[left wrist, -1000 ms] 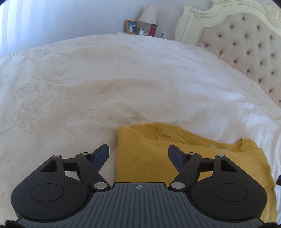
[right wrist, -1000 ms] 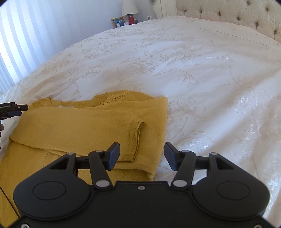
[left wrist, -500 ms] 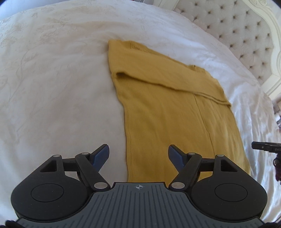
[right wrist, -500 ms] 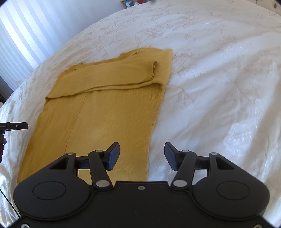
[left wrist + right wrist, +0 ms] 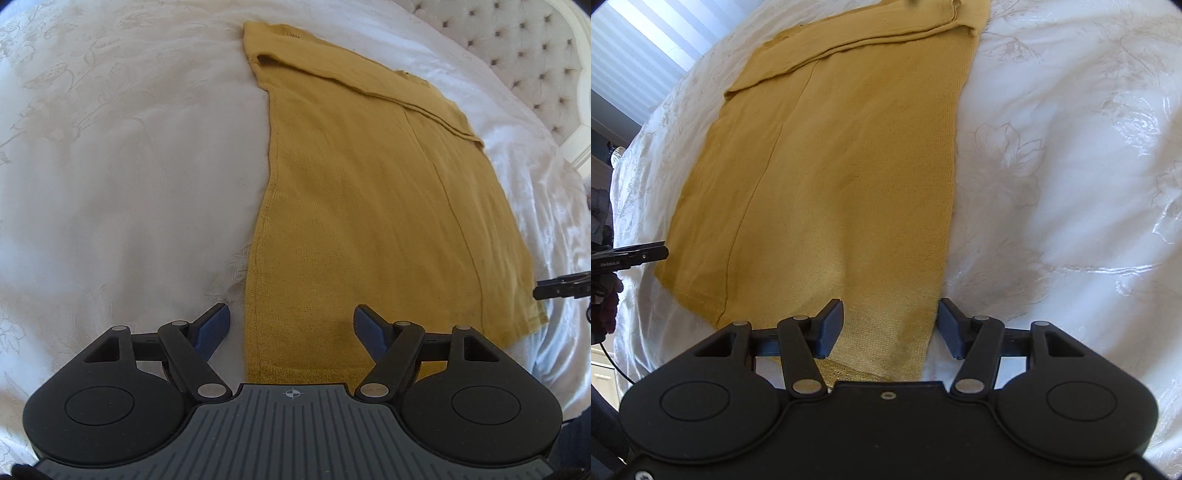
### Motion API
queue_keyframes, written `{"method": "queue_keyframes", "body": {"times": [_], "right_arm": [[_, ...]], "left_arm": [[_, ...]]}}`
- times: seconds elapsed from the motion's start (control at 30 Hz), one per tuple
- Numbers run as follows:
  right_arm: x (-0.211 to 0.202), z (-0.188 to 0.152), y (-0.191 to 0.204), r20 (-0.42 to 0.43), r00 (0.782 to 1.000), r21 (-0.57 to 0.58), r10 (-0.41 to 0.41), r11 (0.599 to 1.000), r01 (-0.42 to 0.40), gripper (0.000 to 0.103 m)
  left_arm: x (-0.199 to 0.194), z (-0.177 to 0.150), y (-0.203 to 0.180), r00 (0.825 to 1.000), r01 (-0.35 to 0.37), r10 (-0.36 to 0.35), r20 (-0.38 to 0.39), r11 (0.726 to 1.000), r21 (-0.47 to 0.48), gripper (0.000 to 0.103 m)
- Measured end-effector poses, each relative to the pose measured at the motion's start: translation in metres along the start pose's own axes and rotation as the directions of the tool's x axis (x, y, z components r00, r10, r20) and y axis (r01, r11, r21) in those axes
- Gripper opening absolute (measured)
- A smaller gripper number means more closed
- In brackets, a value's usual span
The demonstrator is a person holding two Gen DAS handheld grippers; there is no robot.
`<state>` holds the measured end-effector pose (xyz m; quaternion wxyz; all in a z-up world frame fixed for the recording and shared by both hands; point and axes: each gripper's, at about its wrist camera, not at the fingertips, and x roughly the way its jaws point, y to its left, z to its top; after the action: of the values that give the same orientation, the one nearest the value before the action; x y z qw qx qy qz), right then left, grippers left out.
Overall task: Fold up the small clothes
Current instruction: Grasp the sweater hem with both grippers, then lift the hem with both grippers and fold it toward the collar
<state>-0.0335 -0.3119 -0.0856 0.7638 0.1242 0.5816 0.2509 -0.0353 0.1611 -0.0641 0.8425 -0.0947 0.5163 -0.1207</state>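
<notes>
A mustard-yellow knit top lies flat on the white bed, sleeves folded across its far end; it also shows in the right wrist view. My left gripper is open and empty, its fingers straddling the hem's left corner just above the cloth. My right gripper is open and empty, its fingers straddling the hem's right corner. The tip of the right gripper shows at the right edge of the left wrist view, and the tip of the left gripper at the left edge of the right wrist view.
The white floral bedspread spreads around the top on all sides. A tufted cream headboard stands at the far right. Window blinds show at the far left in the right wrist view.
Both grippers have drawn back from the folded sleeves at the top's far end to its near hem and dropped lower over the hem corners. Both stayed open.
</notes>
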Motion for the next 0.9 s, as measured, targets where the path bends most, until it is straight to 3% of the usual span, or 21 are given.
{"method": "queue_keyframes", "body": {"times": [0.23, 0.27, 0.3, 0.37, 0.43, 0.5, 0.7, 0.9], "right_arm": [[0.009, -0.001, 0.002, -0.024, 0.999, -0.003, 0.041, 0.999, -0.041, 0.062], [0.009, -0.001, 0.000, -0.023, 0.999, 0.005, 0.045, 0.999, -0.045, 0.059], [0.009, -0.001, -0.002, -0.024, 0.998, 0.012, 0.051, 0.999, -0.051, 0.049], [0.011, -0.001, -0.005, -0.031, 0.998, 0.029, 0.055, 0.998, -0.055, 0.028], [0.010, -0.003, -0.005, -0.028, 0.997, 0.045, 0.072, 0.997, -0.070, 0.021], [0.008, -0.003, -0.004, -0.025, 0.997, 0.047, 0.078, 0.996, -0.076, 0.017], [-0.006, 0.009, -0.004, 0.020, 0.993, 0.058, 0.120, 0.991, -0.121, 0.014], [-0.022, 0.046, 0.003, 0.173, 0.969, 0.063, 0.178, 0.979, -0.192, 0.014]], "left_arm": [[0.011, -0.003, 0.001, 1.000, 0.008, -0.008, -0.016, 1.000, -0.018, 0.071], [0.010, -0.003, 0.002, 1.000, 0.008, -0.009, -0.008, 0.999, -0.037, 0.061], [0.009, -0.003, 0.003, 1.000, 0.008, -0.009, -0.006, 0.999, -0.052, 0.043], [0.008, -0.003, 0.007, 0.999, 0.030, -0.031, -0.015, 0.997, -0.074, 0.025], [0.005, -0.003, 0.013, 0.998, 0.066, -0.067, -0.004, 0.990, -0.123, 0.010], [0.000, -0.004, 0.016, 0.996, 0.090, -0.089, 0.013, 0.983, -0.161, 0.007], [-0.026, 0.013, 0.006, 0.984, 0.155, -0.140, 0.112, 0.978, -0.140, 0.006], [-0.042, 0.056, -0.001, 0.958, 0.209, -0.183, 0.222, 0.973, -0.101, 0.006]]}}
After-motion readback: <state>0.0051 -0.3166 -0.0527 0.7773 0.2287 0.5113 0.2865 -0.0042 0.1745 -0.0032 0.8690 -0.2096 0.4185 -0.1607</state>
